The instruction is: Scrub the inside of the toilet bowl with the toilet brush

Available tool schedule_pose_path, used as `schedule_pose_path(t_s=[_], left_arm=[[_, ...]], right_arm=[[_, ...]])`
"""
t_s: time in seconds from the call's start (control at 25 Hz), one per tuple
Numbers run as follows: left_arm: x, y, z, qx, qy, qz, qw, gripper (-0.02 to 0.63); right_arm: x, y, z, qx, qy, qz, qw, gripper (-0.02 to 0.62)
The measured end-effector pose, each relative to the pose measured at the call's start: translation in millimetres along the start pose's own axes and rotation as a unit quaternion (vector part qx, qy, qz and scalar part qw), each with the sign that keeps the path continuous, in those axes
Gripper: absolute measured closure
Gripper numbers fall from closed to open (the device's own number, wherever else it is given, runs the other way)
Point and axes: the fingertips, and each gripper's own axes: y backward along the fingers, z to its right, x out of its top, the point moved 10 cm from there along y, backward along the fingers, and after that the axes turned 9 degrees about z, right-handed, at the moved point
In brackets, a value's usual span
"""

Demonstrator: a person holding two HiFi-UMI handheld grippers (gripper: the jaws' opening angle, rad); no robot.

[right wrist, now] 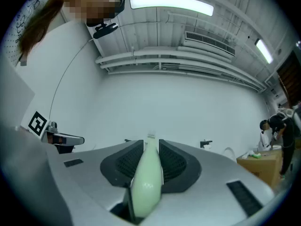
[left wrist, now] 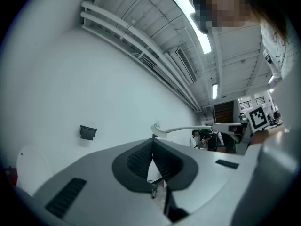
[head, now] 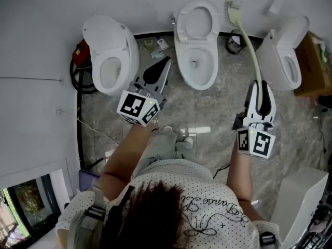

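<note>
Toilet brush (head: 252,51) is sitting clamped in the right gripper (head: 261,87), head by the far wall (head: 155,4), just right of the middle toilet bowl (head: 179,61). Left gripper (head: 164,62) is hovering closed, empty, over open floor (head: 207,113).

White wall (head: 46,30), grey marbled floor (head: 207,110), cardboard box (head: 312,69) at right; window (head: 23,204) lower left; ceiling strip light (right wrist: 171,3)
</note>
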Motion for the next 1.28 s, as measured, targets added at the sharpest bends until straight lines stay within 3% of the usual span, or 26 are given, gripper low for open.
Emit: schedule_pose_path(t_s=[0.32, 0.88, 1.28], left_arm=[[2.8, 0.5, -17.2, -0.006, -0.003, 0.003, 1.0, 0.604], [13.4, 3.3, -95.1, -0.018, 0.008, 0.017, 0.9997, 0.604], [-15.7, -35.5, -111.2, -0.01, 0.012, -0.001, 0.9999, 0.604]], right_arm=[[-3.3, -10.2, -10.3, -0.002, -0.039, 0.01, 0.999, 0.483], [-3.8, -51.3, -64.7, -0.017, -0.075, 0.032, 0.997, 0.483], [-38.5, -94.6, -39.3, -0.015, -0.092, 0.017, 0.996, 0.482]])
